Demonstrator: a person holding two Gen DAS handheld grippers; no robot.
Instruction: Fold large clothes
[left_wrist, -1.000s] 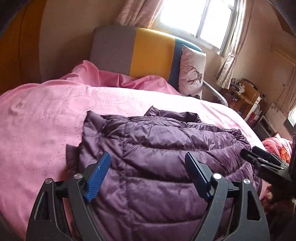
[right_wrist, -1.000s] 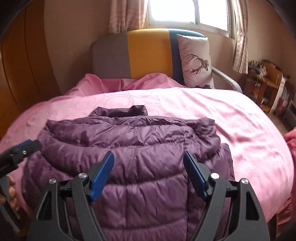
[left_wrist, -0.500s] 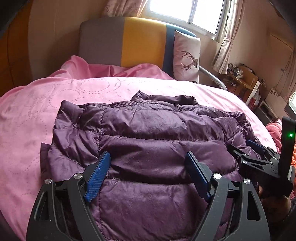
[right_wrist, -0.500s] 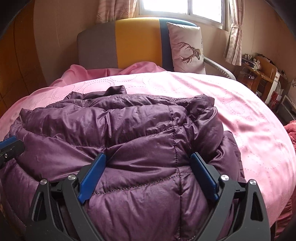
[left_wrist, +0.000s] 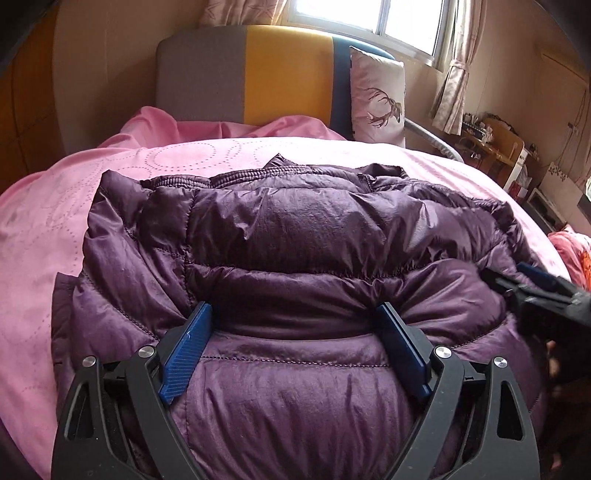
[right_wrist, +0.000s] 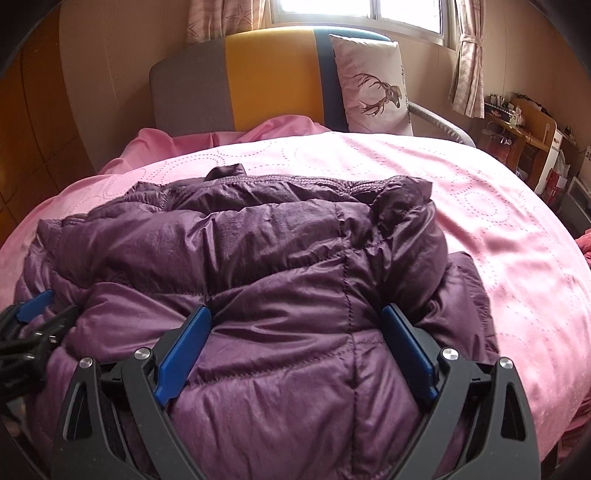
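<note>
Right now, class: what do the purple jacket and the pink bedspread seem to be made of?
Purple jacket: probably thin nylon or polyester shell over puffy filling; it has a slight sheen, fine crinkles and stitched quilted channels. Pink bedspread: a smooth woven fabric, perhaps satin-like; soft gloss, with dotted circles stitched or pressed in.

Left gripper angled down, jaws wide and just been opening, blue pads pressed into padded fabric bulging between them. Right gripper same pose beside it, jaws wide after just opening, fabric between its pads. Bit of a hand visible under right gripper.
</note>
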